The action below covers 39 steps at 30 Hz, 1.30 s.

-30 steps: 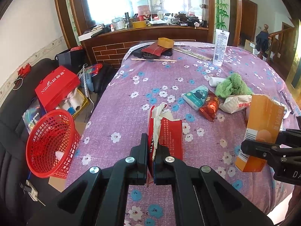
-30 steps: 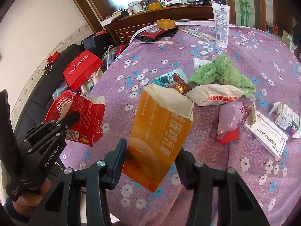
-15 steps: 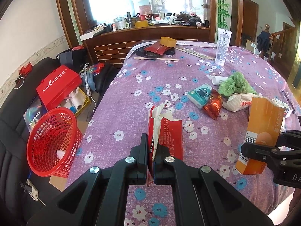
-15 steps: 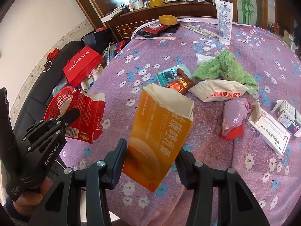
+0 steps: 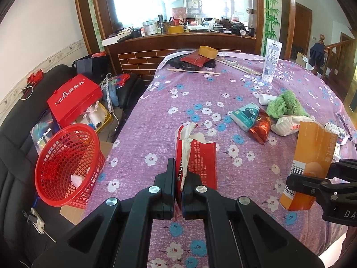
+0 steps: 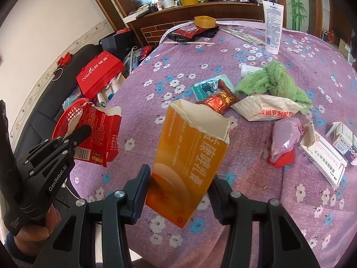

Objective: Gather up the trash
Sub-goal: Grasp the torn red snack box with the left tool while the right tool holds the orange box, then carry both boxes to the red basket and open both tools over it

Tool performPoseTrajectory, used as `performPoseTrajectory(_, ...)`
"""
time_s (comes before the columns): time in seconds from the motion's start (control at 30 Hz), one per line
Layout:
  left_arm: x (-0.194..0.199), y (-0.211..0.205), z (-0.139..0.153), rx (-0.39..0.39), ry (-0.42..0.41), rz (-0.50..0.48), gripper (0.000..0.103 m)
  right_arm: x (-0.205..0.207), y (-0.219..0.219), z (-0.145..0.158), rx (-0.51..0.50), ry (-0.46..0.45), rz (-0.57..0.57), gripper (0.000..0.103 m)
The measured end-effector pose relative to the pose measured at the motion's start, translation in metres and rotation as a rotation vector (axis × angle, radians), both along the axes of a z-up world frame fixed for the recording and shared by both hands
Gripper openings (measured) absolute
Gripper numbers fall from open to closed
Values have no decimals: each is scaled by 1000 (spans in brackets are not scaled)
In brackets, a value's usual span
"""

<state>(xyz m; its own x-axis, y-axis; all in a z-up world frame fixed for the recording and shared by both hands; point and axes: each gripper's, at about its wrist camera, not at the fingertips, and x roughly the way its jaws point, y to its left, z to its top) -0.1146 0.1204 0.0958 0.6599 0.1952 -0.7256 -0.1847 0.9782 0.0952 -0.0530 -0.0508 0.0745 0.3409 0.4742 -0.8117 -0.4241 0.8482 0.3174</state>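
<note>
My left gripper (image 5: 178,174) is shut on a torn red carton (image 5: 197,156), held above the purple flowered table near its front left edge; it also shows in the right wrist view (image 6: 100,134). My right gripper (image 6: 179,187) is shut on a torn-open orange carton (image 6: 189,156), held above the table's front; it shows in the left wrist view (image 5: 309,163) at the right. A red mesh basket (image 5: 67,165) stands on the floor left of the table, with a white scrap inside.
On the table lie a teal packet (image 5: 244,116), a red snack wrapper (image 5: 261,127), a white bag (image 6: 267,110), a green cloth (image 6: 274,80), a pink bag (image 6: 285,140), white medicine boxes (image 6: 323,156) and a white tube (image 6: 273,26). A red box (image 5: 73,99) and clutter sit on the floor.
Both grippers have pulled back a little toward the table's front edge, still holding their cartons. Objects on the table have not moved.
</note>
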Motion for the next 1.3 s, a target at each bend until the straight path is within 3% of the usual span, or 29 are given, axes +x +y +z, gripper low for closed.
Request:
performPoseTrajectory(0.73, -21, 62, 20, -37, -62, 123, 3, 7, 55, 10, -21, -25, 98, 54)
performPoseTrajectory(1.03, -40, 124, 37, -48, -105, 238, 3, 17, 109, 25, -10, -38, 186, 54)
performPoseTrajectory(1.3, -54, 194, 37, -55, -101, 352, 3, 20, 191, 47, 27, -68, 295, 54)
